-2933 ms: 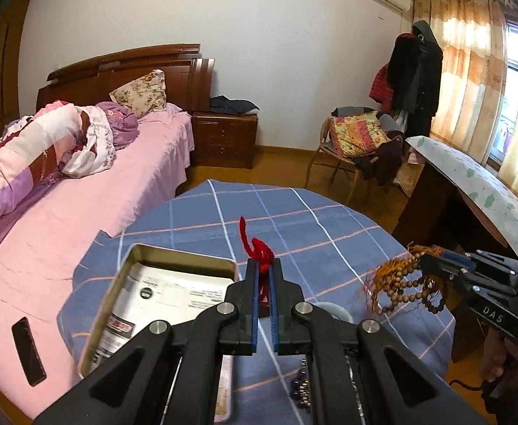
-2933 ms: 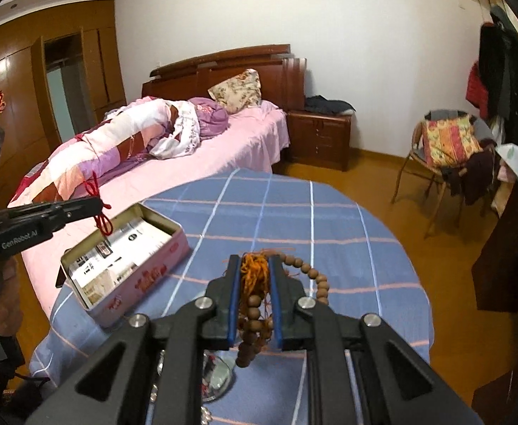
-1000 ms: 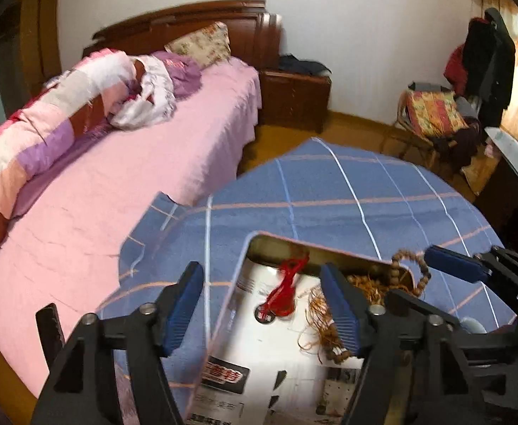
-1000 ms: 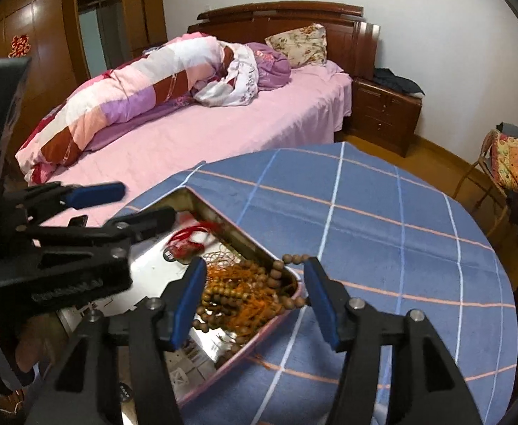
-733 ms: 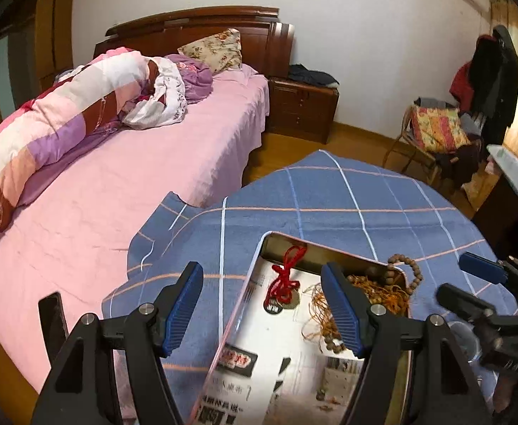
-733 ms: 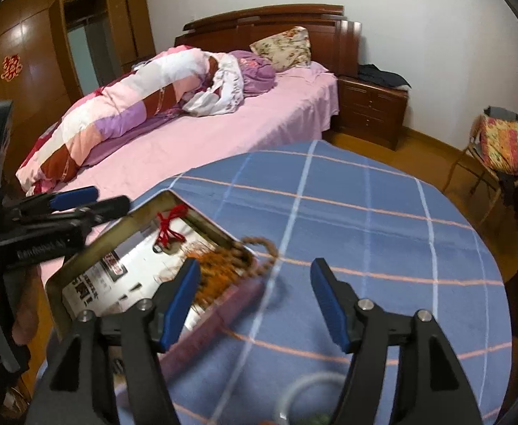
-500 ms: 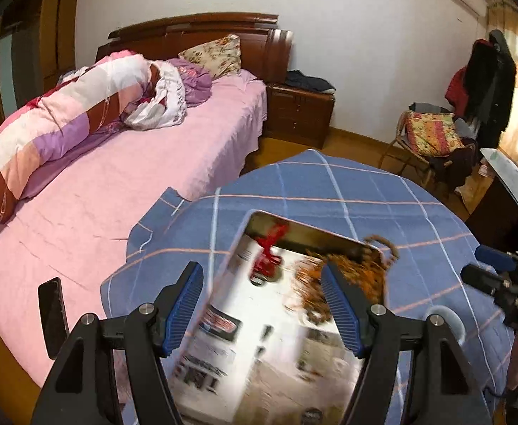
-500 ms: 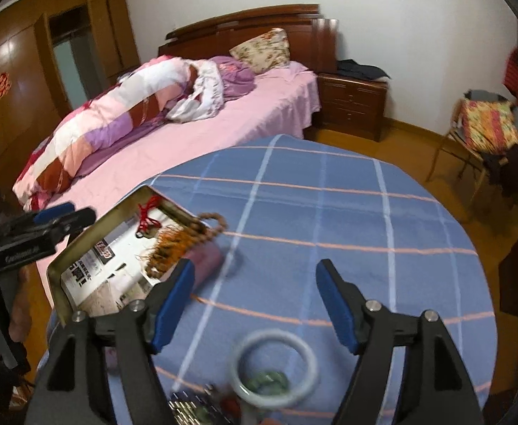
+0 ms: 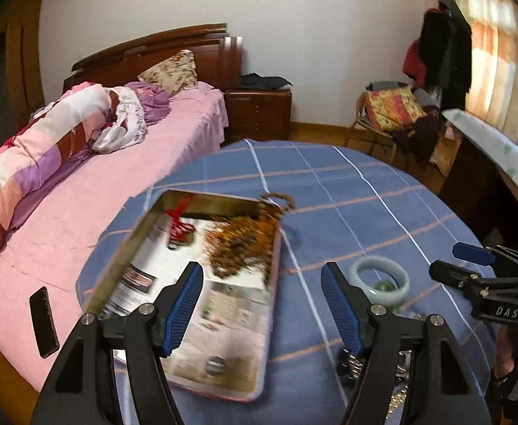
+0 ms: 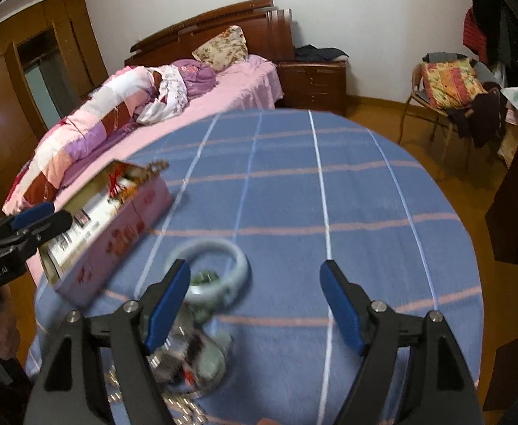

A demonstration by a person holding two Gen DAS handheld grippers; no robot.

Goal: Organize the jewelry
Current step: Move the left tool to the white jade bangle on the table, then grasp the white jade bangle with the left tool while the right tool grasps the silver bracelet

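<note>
Both grippers are gaping wide and gripping nothing: the left gripper [image 9: 262, 301] is hanging over the near end of the open tin [image 9: 131, 244], the right gripper [image 10: 255, 301] is hovering to the tin's right above the blue tablecloth [image 10: 329, 194]. Inside the tin's far end, a red cord charm [image 9: 177, 223] is lying beside heaped brown beads [image 9: 244, 244]. Right of the tin, a pale bangle [image 9: 379, 278] is resting on the cloth.

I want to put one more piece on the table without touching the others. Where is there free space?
The blue checked cloth is bare across its far half and right side, beyond the pale bangle. It is crowded near the left: the open tin holding the wooden beads and red cord, then the bangle and blurred small pieces by the near edge.
</note>
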